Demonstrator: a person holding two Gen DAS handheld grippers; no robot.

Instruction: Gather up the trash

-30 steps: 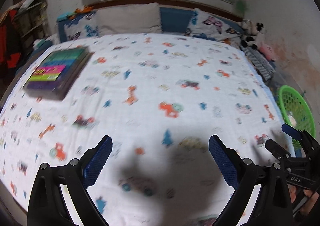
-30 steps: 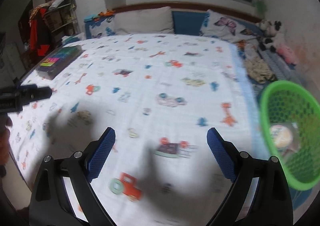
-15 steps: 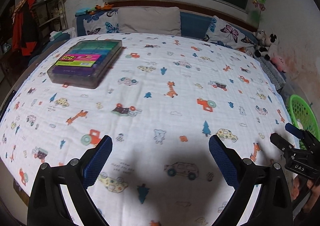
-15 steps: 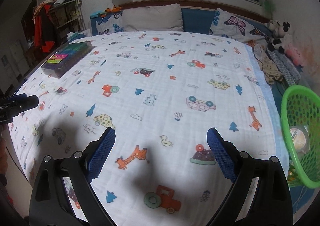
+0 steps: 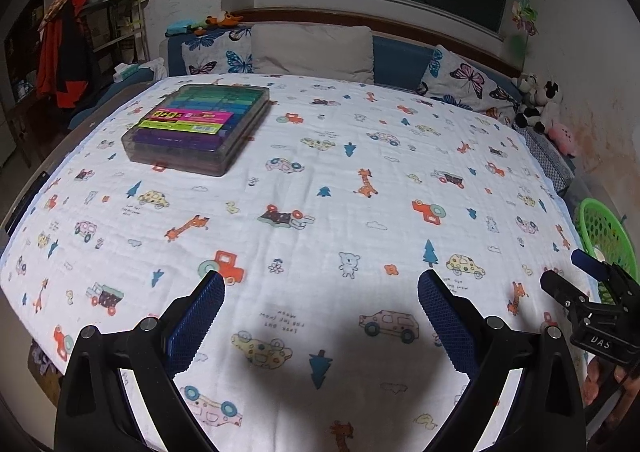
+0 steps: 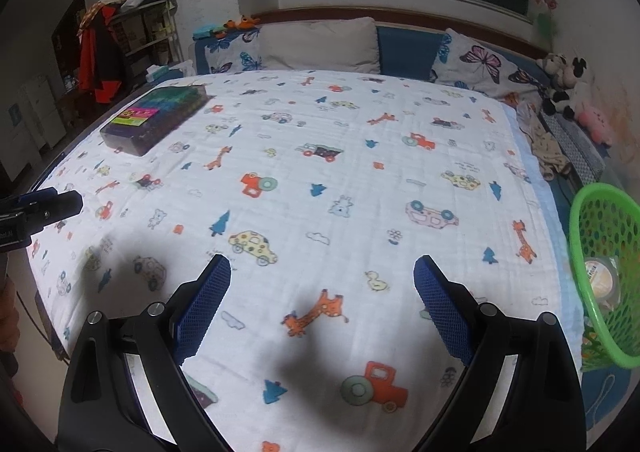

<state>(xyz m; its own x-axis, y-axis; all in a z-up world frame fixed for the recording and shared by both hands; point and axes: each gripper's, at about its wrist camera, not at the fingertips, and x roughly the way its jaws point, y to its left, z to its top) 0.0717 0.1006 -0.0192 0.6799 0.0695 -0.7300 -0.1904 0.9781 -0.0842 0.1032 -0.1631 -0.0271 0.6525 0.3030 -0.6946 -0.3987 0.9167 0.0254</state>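
Observation:
A green mesh basket (image 6: 576, 219) stands off the bed's right edge, and a round tan-lidded tub (image 6: 602, 278) lies inside it. The basket (image 5: 600, 232) also shows at the far right of the left wrist view. My right gripper (image 6: 322, 266) hangs open over the near part of the bed with nothing between its blue pads. My left gripper (image 5: 320, 288) is open and holds nothing, low over the printed sheet (image 5: 320, 179). Each gripper shows in the other's view: the right gripper (image 5: 570, 276) near the basket, the left gripper (image 6: 60, 199) at the bed's left side.
A clear plastic box of coloured items (image 5: 196, 127) lies on the far left of the bed. Pillows (image 5: 312, 51) line the headboard. Plush toys (image 5: 540, 103) and crumpled cloth (image 6: 548, 147) sit along the right side. A shelf with hanging clothes (image 5: 68, 51) stands at left.
Both views have swung left and steadied: the plastic box sits nearer the middle, and the basket has slid toward the right edge. Both grippers stayed open.

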